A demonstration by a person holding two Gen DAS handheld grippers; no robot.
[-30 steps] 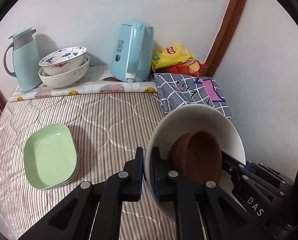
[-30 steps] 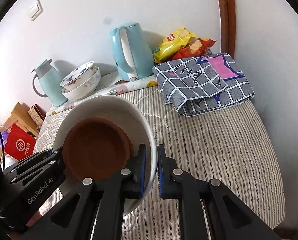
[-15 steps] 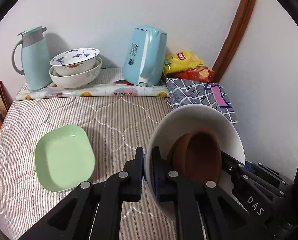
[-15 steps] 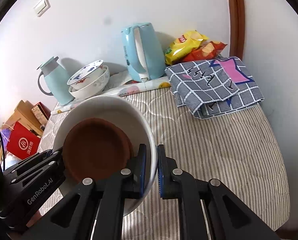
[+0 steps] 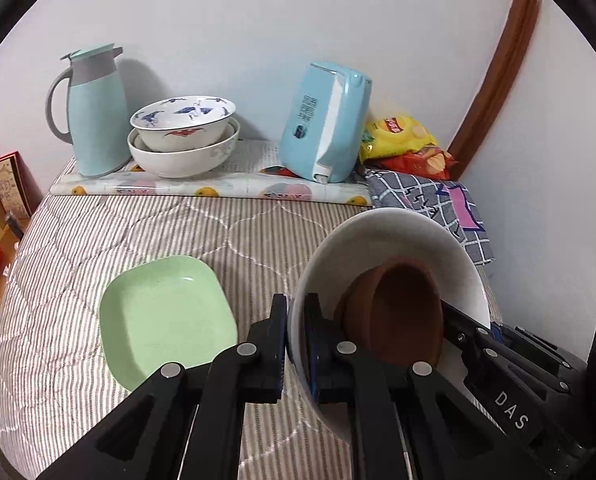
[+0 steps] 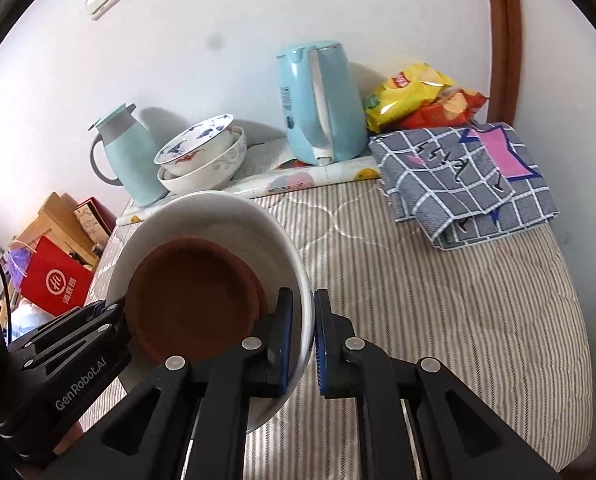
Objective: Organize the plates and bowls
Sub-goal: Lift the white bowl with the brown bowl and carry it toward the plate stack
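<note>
A large white bowl (image 5: 390,240) with brown dishes (image 5: 398,308) stacked inside is held in the air between both grippers. My left gripper (image 5: 296,316) is shut on its left rim. My right gripper (image 6: 303,316) is shut on its right rim; the bowl (image 6: 202,216) and brown dishes (image 6: 190,292) show there too. A green square plate (image 5: 166,316) lies on the striped bed cover, left of the held bowl. Two stacked patterned bowls (image 5: 184,136) stand at the back by the wall, also in the right wrist view (image 6: 202,156).
A mint thermos jug (image 5: 94,108), a blue kettle (image 5: 326,120) and snack bags (image 5: 402,140) stand along the back wall. A folded checked cloth (image 6: 466,176) lies at the back right. Boxes and a red bag (image 6: 54,280) sit beyond the left edge.
Both grippers have carried the white bowl leftward and toward the back; the green plate and the stacked bowls now sit closer to the middle of the left wrist view.
</note>
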